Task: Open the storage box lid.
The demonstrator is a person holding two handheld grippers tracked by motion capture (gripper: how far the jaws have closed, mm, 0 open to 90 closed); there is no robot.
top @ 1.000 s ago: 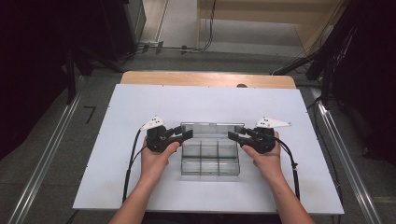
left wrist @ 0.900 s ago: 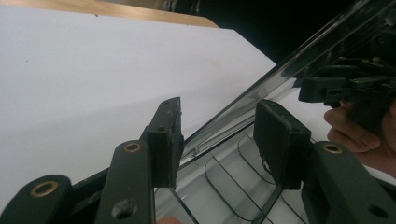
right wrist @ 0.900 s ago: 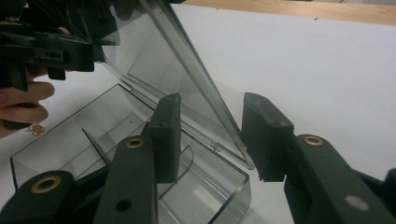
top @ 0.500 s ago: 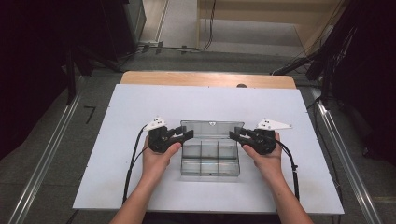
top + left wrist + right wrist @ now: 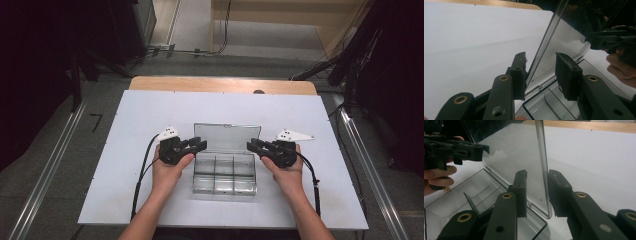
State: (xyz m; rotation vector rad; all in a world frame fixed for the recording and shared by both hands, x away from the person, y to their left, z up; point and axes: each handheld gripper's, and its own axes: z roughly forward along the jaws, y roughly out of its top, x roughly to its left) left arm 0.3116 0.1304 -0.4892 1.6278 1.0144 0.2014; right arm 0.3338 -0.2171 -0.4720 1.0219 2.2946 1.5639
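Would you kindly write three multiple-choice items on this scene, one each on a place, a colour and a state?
1. Where does the box stand?
A. on the floor
B. on the mat, between the left gripper and the right gripper
C. on the bare wooden edge

2. What colour is the mat?
A. white
B. green
C. red

3. How is the lid?
A. shut flat
B. lying off beside the box
C. raised upright

Answers:
1 B: the high view shows it mid-mat between the two hands.
2 A: the sheet under the box is plain white.
3 C: it stands up from the rear of the box, with each side edge between a gripper's jaws, which have just been closing but do not yet clamp it.
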